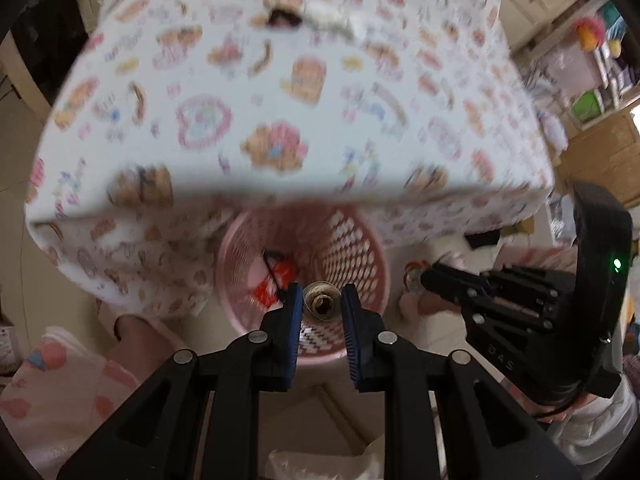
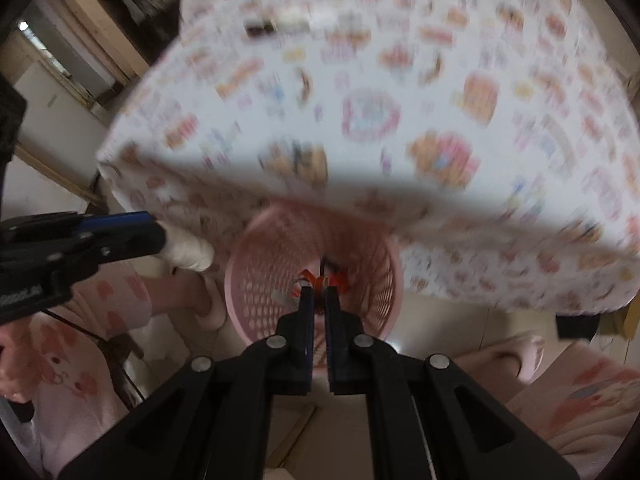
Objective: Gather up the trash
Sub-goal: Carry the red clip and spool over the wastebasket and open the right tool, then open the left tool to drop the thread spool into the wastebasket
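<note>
A basket point(image 1: 362, 264) is standing on the floor, partly tucked under the near edge of a cloth-covered surface point(image 1: 280, 112). Wrappers point(image 1: 276, 280) are lying in the basket. A paper roll point(image 1: 320, 302) is sitting between the left gripper point(image 1: 320, 308) fingers above the basket, and the right gripper point(image 2: 318, 300) is hanging over it just beside.

Beyond your fingers, the desk point(image 1: 280, 120) prints smear into blur, and the dark and white bits at its far side point(image 1: 304, 18) can't be identified. The desk edge hides the far rim of the pink basket point(image 1: 360, 256). Your right fingers point(image 2: 308, 312) cover most of the orange scrap point(image 2: 320, 278) between them.
</note>
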Demonstrator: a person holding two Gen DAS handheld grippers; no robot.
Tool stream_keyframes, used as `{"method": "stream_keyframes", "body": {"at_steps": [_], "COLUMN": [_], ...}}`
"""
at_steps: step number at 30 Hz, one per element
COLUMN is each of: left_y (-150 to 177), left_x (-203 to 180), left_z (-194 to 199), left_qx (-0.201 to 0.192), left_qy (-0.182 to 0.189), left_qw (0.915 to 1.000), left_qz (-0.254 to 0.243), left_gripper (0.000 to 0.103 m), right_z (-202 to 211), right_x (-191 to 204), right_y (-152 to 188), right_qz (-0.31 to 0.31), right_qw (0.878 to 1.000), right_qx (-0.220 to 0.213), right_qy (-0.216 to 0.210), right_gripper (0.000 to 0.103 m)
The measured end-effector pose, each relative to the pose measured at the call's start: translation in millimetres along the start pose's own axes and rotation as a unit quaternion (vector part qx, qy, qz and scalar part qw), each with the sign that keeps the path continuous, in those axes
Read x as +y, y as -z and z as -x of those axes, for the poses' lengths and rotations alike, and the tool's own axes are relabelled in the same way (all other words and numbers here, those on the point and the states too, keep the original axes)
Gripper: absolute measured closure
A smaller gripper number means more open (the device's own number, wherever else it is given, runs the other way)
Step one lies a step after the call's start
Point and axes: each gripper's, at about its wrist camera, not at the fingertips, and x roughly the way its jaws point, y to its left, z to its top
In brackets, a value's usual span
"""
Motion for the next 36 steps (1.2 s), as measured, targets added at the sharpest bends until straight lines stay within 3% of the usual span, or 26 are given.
{"method": "stream_keyframes", "body": {"at_steps": [3,8,22,23,25,26,31,36], "left_y": [-4,-1,13,14,14,14,20,20], "left_x": [3,6,8,7,8,11,21,27], "left_z": [-12,-40,-85,-88,-98,-104,-140,-146], "left_qx": [0.019,0.06,0.121,0.123,0.127,0.131,0.159,0.163], "left_qy": [-0.008,-0.036,-0.065,-0.063,-0.046,-0.038,-0.048,-0.031], "left_qw": [0.9998,0.9975,0.9901,0.99,0.9906,0.9905,0.9861,0.9854], "left_qz": [-0.005,-0.012,-0.028,-0.028,-0.023,-0.014,0.012,0.04], "left_gripper": [0.084,0.084,0.084,0.084,0.084,0.084,0.084,0.084], "right_z": [-26,-64,-109,-109,-108,-108,-106,-101], "right_x": [2,-7,-35,-35,-37,-38,-43,-48], "right_y": [2,4,27,27,27,27,27,25], "right_qz": [-0.001,-0.031,-0.096,-0.094,-0.097,-0.1,-0.124,-0.136], "right_qw": [0.999,0.996,0.98,0.981,0.981,0.981,0.979,0.978], "right_qx": [0.028,0.085,0.171,0.169,0.164,0.162,0.162,0.155], "right_qy": [0.025,0.017,0.017,0.022,0.027,0.027,0.023,0.028], "right_gripper": [0.099,0.099,0.098,0.096,0.076,0.072,0.068,0.064]}}
